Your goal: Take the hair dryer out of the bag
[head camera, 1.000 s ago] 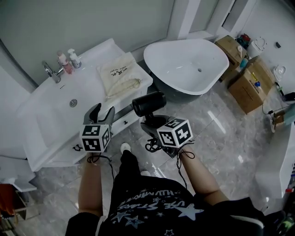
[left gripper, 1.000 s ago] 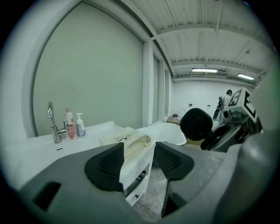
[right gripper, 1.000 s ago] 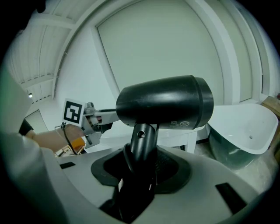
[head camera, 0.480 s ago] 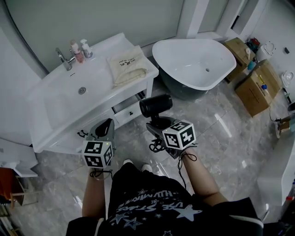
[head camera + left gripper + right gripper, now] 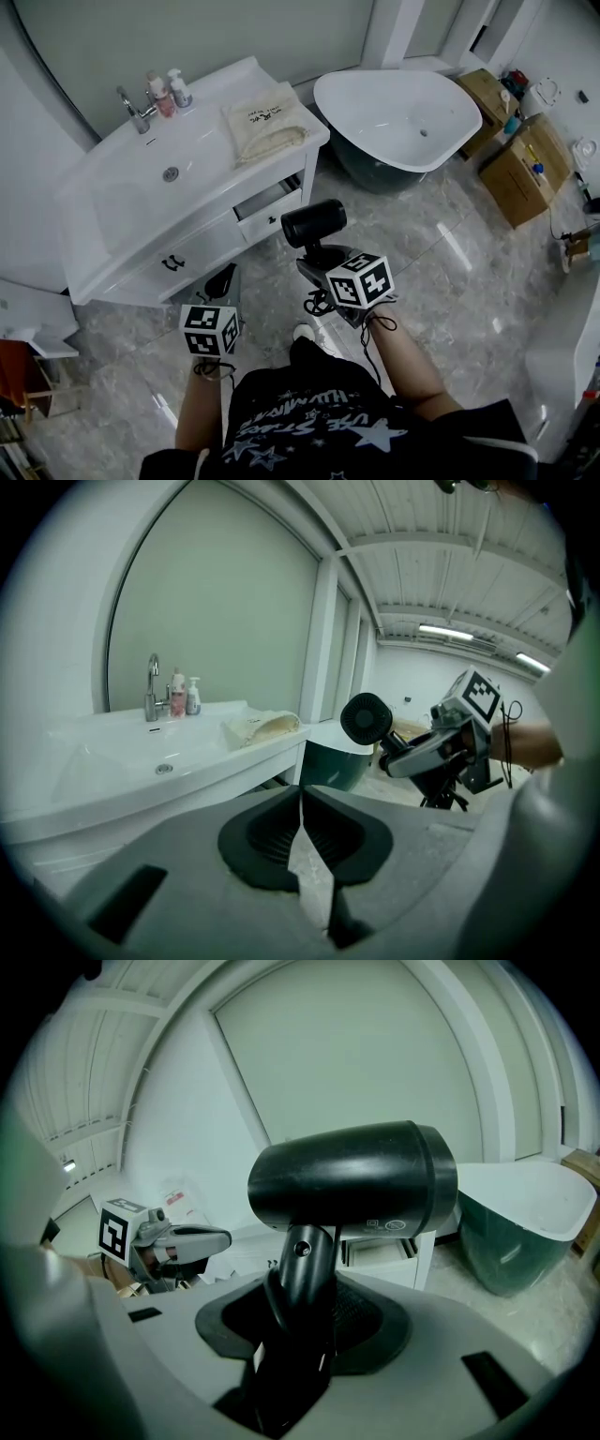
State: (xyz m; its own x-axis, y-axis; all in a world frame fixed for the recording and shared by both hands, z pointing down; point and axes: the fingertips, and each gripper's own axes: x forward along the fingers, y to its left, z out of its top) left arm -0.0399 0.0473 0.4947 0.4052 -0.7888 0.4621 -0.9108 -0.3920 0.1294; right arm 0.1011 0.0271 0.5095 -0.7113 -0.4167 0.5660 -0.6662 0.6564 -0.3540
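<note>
- Currently right gripper (image 5: 298,1321) is clamping black hair dryer (image 5: 352,1180) by its handle
- Left gripper (image 5: 302,829) is hanging empty, jaws just having closed together

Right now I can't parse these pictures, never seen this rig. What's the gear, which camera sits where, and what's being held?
There is no robot here. A person holds handheld tongs in each hand, each with a marker cube and its own camera. The head view looks down from the person's head. The two gripper views look along each pair of jaws. The left tongs have just been closing and are now shut on nothing. The right tongs grip the black hair dryer by its handle. The cream bag lies on the white vanity beside the basin, and two bottles stand by the tap. A bathtub stands further right.
</note>
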